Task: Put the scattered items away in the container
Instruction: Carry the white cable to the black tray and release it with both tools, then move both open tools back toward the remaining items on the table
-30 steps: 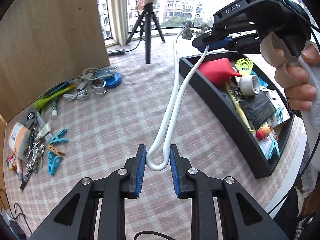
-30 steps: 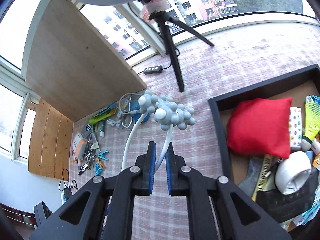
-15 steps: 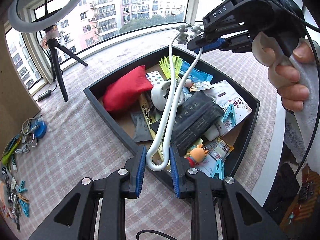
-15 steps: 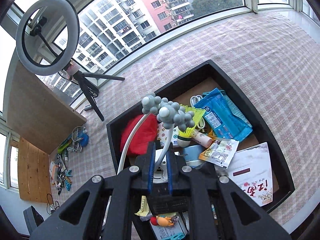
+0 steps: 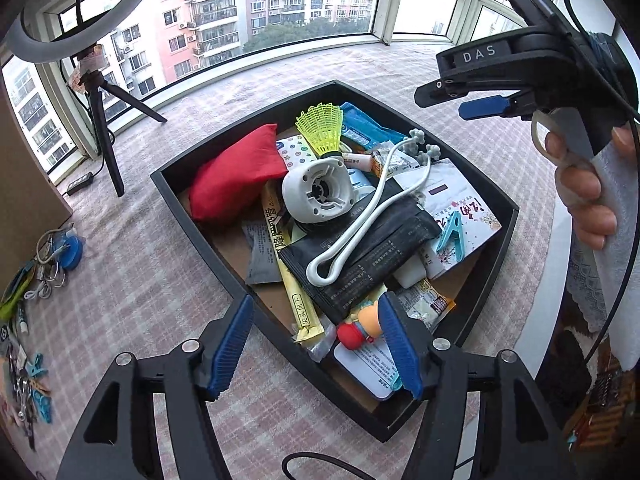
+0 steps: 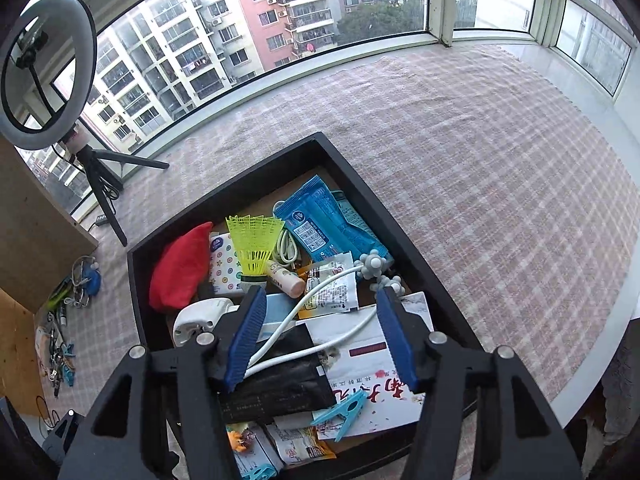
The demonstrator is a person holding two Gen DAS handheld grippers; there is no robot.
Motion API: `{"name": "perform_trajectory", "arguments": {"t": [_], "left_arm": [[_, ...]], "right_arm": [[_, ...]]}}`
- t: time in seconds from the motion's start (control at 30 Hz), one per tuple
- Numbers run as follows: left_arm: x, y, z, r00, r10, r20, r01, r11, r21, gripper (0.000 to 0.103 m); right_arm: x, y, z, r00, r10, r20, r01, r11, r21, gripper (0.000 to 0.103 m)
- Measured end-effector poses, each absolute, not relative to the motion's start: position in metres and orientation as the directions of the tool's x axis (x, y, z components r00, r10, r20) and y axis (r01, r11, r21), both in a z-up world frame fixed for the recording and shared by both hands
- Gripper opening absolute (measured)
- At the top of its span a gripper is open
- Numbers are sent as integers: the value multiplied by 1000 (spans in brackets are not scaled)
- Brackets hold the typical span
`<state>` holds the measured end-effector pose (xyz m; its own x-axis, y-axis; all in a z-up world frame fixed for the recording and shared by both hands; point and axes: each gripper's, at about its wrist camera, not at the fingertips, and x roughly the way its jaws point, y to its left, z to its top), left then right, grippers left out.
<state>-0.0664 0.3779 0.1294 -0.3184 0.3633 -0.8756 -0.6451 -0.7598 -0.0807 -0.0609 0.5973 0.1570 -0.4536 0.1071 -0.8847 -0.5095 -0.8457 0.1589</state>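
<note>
A white looped massager (image 5: 360, 224) with grey knobbed ends lies free in the black tray (image 5: 200, 216), on a black packet (image 5: 372, 256). It also shows in the right wrist view (image 6: 308, 300), inside the tray (image 6: 360, 192). My left gripper (image 5: 316, 348) is open and empty above the tray's near corner. My right gripper (image 6: 320, 340) is open and empty above the tray's contents; it also shows at the upper right of the left wrist view (image 5: 472, 98).
The tray holds a red pouch (image 5: 236, 176), a yellow shuttlecock (image 5: 322, 126), a white round device (image 5: 318, 190), blue wipes (image 6: 324, 224), clips and packets. Scattered tools, clips and cables (image 5: 28, 300) lie far left. A ring-light tripod (image 5: 102, 128) stands behind.
Both grippers carried the massager over the tray, then opened. The massager dropped and now lies in the tray.
</note>
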Motion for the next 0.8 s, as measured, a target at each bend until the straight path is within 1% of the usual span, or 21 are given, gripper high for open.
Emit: {"name": "perform_trajectory", "arguments": {"t": [0.17,0.4,0.67,0.8], "left_arm": [[-75,350,121,-321,323,-890,-584,-808,-83,62],[-88,296,113,-340,268,-901,-455,-886,-92,62],[-98,229,112,-389,176,-904,-285,-956,-64,62],[-99,198,111,-402,134,-906,-211,-976,-51,62]], "right_arm": [[-63,583,154,-463,63,-884,-489,-850,196,57],[-79,548,149,-463,27,-886,-416,-889,190,57],[-106,489,142,-449,-20,-893,-284,-945,164,57],[-118,449,136,-445,-42,-895,-192,-971,140,57]]}}
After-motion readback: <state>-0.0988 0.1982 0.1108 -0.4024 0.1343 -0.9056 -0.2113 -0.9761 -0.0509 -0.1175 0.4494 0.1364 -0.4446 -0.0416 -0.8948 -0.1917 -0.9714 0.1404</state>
